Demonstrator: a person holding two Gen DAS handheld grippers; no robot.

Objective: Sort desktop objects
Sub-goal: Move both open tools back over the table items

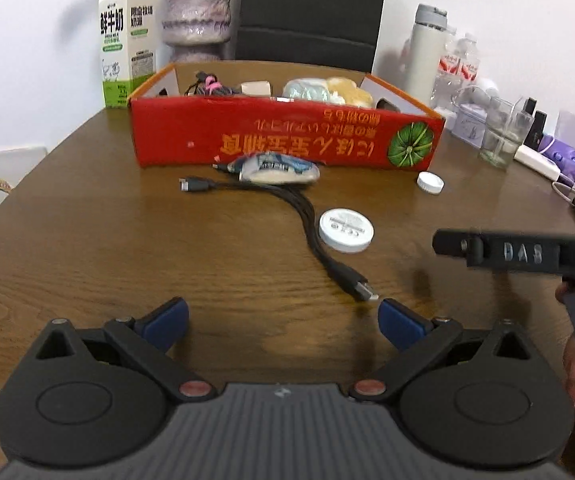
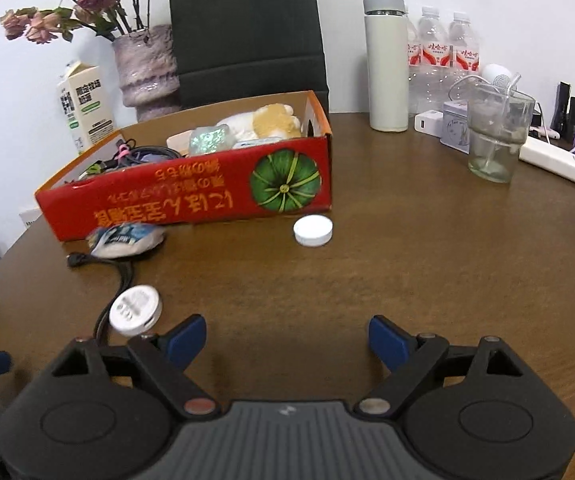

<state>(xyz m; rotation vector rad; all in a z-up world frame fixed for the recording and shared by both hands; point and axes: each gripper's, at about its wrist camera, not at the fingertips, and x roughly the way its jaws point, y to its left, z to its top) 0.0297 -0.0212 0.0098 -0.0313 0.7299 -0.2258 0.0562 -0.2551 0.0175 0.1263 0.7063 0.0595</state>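
Both grippers tilt down over the brown wooden table [image 1: 87, 240], left gripper [image 1: 283, 320] and right gripper [image 2: 287, 340] spread wide, empty. A round white flat tin [image 1: 346, 230] lies mid-table beside a black multi-plug cable [image 1: 307, 224], before the red cardboard box [image 1: 287, 140].

Wooden table [image 1: 87, 240], red box [image 1: 287, 136], perhaps cable [image 1: 319, 248]

Both tools are showing the same build: the left gripper [image 1: 283, 322] and the right gripper [image 2: 287, 338] are each wearing blue pads on black linkage arms, pinned with silver screws and coppery round pivots, flanked by black rounded housings with raised discs, over a ribbed grey centre plate; a black bar is bearing raised letters "DAS" in the left view
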